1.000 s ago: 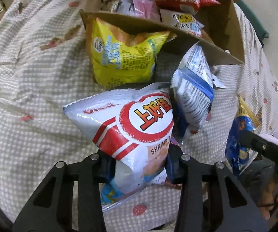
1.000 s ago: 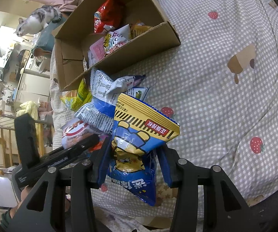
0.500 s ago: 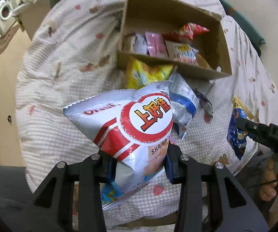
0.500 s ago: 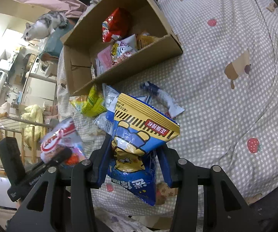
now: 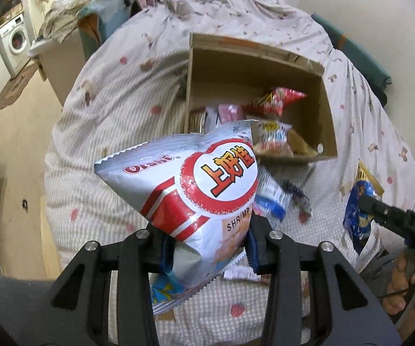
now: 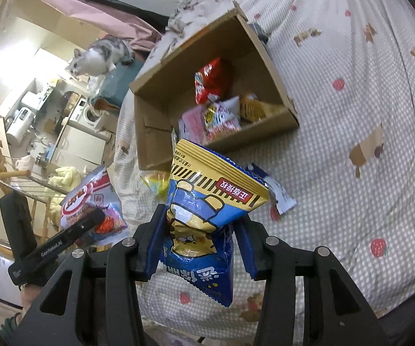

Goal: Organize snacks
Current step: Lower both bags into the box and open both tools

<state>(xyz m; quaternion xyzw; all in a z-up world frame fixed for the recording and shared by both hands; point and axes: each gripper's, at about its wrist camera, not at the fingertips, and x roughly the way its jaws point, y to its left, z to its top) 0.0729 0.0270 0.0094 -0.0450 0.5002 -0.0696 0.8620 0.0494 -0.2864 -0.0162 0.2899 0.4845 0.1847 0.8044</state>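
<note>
the left gripper (image 5: 204, 248) is clamped on the lower part of a silver and red shrimp chip bag (image 5: 196, 190), which stands up between its fingers above the bed (image 5: 97, 201). the right gripper (image 6: 198, 248) is clamped on a blue and yellow snack bag (image 6: 204, 210), squeezed at its waist, its yellow top flaring out above the jaws. each view catches the other gripper off to the side with its bag held up off the checked bedspread (image 6: 351, 190).

just past the held bags, a blue and white packet (image 5: 274, 201) and a small dark wrapper (image 5: 297, 196) lie on the bedspread, and a yellow bag (image 6: 157, 183) lies beside the box's near wall.

beyond them sits an open cardboard box (image 5: 327, 109) on the bed, holding a red bag (image 5: 276, 101), a pink packet (image 5: 230, 112) and a few other snacks.

farther off, a grey and white cat (image 6: 97, 57) crouches beside the bed.
</note>
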